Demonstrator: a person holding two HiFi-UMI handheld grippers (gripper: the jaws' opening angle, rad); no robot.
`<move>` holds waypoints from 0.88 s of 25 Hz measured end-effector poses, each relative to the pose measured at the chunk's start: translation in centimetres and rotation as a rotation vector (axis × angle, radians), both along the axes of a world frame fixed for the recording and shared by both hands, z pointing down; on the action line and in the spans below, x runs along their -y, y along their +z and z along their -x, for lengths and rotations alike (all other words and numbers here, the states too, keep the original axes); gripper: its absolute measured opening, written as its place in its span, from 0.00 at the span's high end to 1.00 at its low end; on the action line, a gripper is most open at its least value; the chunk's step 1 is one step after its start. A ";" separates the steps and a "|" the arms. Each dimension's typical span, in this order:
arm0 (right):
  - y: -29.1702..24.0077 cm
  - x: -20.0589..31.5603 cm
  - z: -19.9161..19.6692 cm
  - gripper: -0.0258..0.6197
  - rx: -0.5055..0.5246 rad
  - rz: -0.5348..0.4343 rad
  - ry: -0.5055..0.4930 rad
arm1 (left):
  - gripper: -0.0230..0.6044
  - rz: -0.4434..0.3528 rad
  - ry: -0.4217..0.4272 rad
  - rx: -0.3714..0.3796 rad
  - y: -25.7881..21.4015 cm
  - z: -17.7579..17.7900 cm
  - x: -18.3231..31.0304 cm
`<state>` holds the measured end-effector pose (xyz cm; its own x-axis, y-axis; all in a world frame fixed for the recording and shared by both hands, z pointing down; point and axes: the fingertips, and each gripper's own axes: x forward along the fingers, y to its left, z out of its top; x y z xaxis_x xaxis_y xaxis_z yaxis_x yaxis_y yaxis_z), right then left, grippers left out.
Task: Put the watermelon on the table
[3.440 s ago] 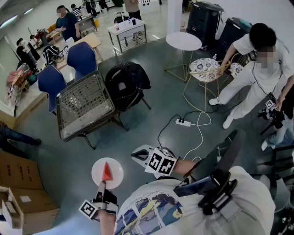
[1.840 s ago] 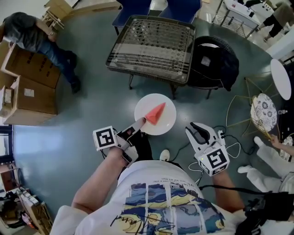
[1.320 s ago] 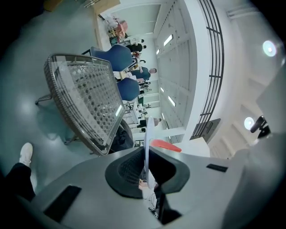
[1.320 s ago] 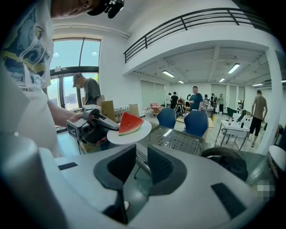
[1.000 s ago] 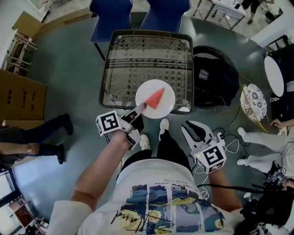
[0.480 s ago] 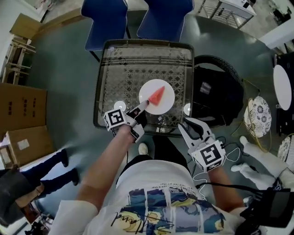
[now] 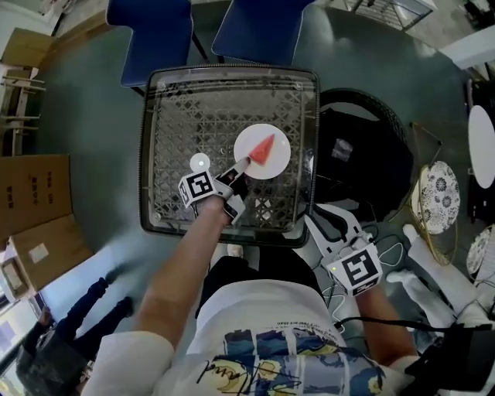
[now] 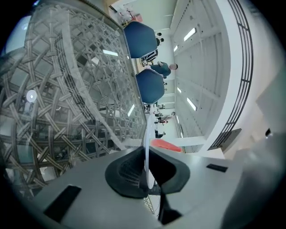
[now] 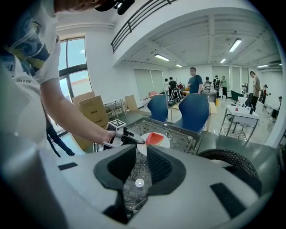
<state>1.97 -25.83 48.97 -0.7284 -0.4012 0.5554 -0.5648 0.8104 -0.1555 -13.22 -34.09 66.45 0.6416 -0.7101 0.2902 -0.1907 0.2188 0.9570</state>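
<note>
A red wedge of watermelon [image 7: 264, 147] lies on a white plate [image 7: 277, 160]. My left gripper [image 7: 240, 165] is shut on the plate's near rim and holds it over the middle of the glass-topped wicker table [image 7: 174, 116]. In the left gripper view the plate [image 8: 146, 147] runs edge-on between the pads, with the watermelon [image 8: 166, 144] beyond it. My right gripper [image 7: 328, 223] hangs open and empty off the table's near right corner. The right gripper view looks past its gripper [image 9: 140, 166] to the plate [image 9: 161, 143], the watermelon [image 9: 154, 137] and the left gripper [image 9: 119, 135].
Two blue chairs [image 7: 152, 27] [image 7: 259, 23] stand behind the table. A round black wicker seat [image 7: 357, 151] with dark cloth is at its right. Cardboard boxes [image 7: 31, 193] sit at the left, and a person's legs [image 7: 73, 340] at the lower left. A patterned side table [image 7: 437, 197] is far right.
The left gripper has carried the plate and watermelon from the floor side over the table's near edge to its middle, and lower. The right gripper followed toward the table's corner.
</note>
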 end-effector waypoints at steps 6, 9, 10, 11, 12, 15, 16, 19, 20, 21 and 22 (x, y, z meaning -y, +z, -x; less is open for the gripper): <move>1.2 1.6 -0.5 0.84 -0.011 0.041 0.003 | 0.92 0.056 0.005 0.020 3.7 -0.5 2.1; 2.1 1.9 -1.0 0.84 -0.025 0.059 0.006 | 0.92 0.070 -0.002 0.031 5.0 -0.5 3.2; 2.3 2.0 -1.0 0.84 -0.020 0.064 0.001 | 0.92 0.076 -0.004 0.033 5.3 -0.5 3.4; 2.4 2.0 -0.9 0.84 -0.018 0.072 0.000 | 0.92 0.083 -0.005 0.035 5.6 -0.4 3.6; 2.6 2.1 -0.9 0.84 -0.018 0.078 0.001 | 0.92 0.088 -0.005 0.038 5.9 -0.3 3.7; 3.2 2.3 -1.1 0.84 -0.016 0.079 0.007 | 0.92 0.100 -0.001 0.054 6.5 -0.3 3.8; 3.2 2.4 -1.1 0.84 -0.015 0.081 0.007 | 0.92 0.103 0.000 0.060 6.7 -0.3 3.8; 3.3 2.7 -0.8 0.84 -0.009 0.087 0.009 | 0.92 0.111 0.007 0.073 6.9 0.0 4.0; 3.4 2.7 -0.7 0.84 -0.007 0.090 0.009 | 0.92 0.115 0.009 0.076 6.9 0.1 4.0; 3.5 2.6 -0.6 0.84 -0.004 0.093 0.009 | 0.92 0.120 0.010 0.078 7.0 0.1 3.9; 3.6 2.6 -0.6 0.84 -0.001 0.098 0.007 | 0.92 0.126 0.012 0.080 7.1 0.1 3.8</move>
<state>2.57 -28.41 52.57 -0.7253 -0.3502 0.5927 -0.5705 0.7876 -0.2329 -13.32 -37.94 73.58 0.6212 -0.6569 0.4273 -0.2691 0.3333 0.9036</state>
